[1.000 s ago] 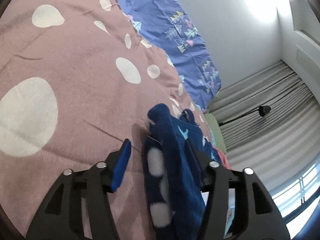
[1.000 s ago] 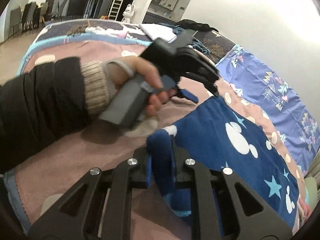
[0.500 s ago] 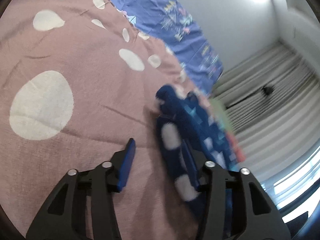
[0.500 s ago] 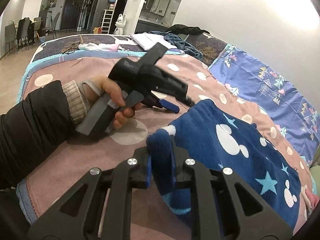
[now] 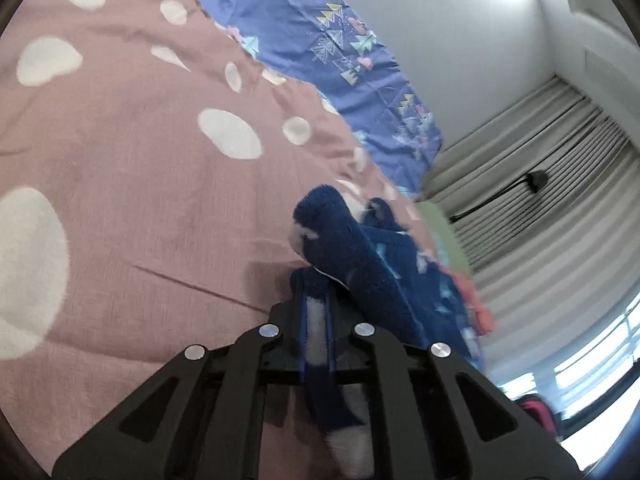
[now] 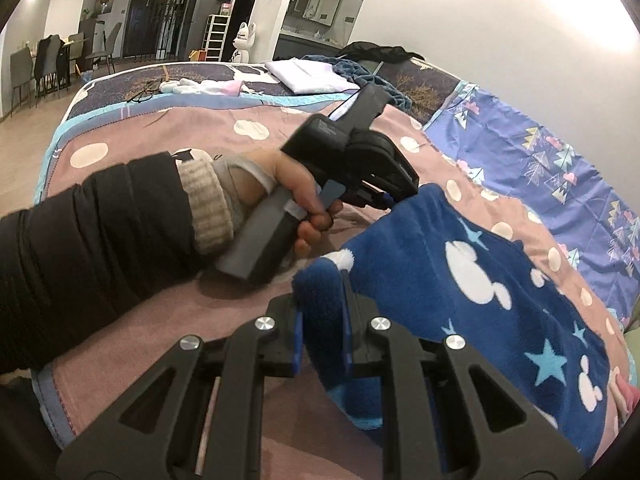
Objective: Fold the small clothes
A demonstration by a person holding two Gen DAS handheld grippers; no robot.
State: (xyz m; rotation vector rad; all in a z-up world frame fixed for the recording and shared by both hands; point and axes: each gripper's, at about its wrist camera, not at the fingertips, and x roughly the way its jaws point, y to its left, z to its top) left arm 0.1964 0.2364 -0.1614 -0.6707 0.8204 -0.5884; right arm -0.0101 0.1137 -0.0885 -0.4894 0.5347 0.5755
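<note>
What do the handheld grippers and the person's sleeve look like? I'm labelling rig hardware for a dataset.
Both grippers are matte black, with angular linkage arms, triangular cut-outs and silver pivot screws. The right gripper and the left gripper have blue finger pads. The left one has a grey block handle with a light blue trigger. The person wears a black jacket sleeve over a beige ribbed knit cuff.

- Left wrist view: close, low along its fingers over the pink bedspread (image 5: 120, 200), facing curtains (image 5: 540, 240).
- Right wrist view: close, facing the far room; both share the blue fleece garment (image 6: 480, 280).
</note>
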